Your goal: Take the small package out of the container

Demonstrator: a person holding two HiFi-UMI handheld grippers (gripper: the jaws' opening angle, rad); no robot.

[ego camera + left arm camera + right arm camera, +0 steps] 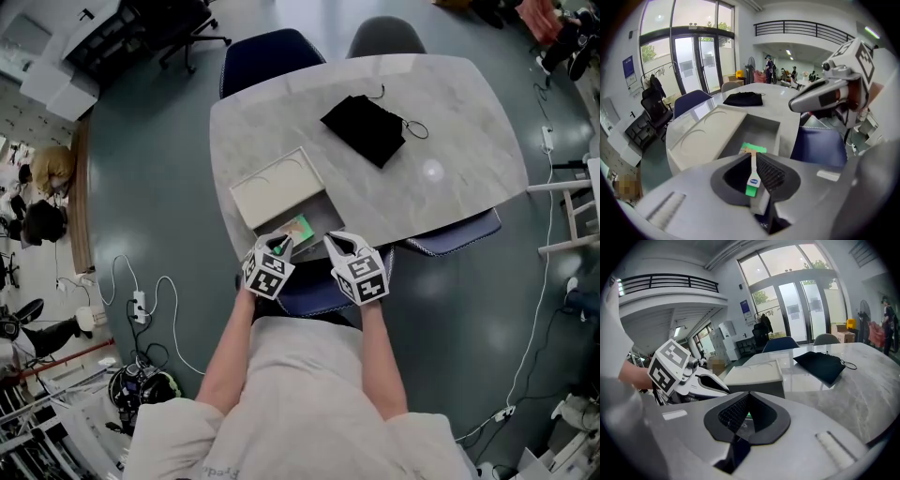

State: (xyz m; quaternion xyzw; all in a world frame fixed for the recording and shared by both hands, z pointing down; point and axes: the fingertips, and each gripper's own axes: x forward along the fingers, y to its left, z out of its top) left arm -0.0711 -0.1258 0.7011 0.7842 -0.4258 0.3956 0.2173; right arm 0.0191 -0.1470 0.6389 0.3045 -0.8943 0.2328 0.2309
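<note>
— Which step is this?
— The pick-up, I'd say. The left hand-held gripper (753, 157) is clenched on the small package (298, 228), which stands edge-on between its jaws, with a green end poking past the tips.
— Is it out yet?
— Not that I can tell. It sits at the near end of the container (277, 190), over the open grey tray, by the tabletop's (450, 141) near edge.
— And the other one?
— The right hand-held gripper (335, 241) hangs just beside the tray, jaws together, holding nothing.
— Next?
— Probably a straight lift clear of the tray walls with a firm pinch. The package is thin and could slip.
</note>
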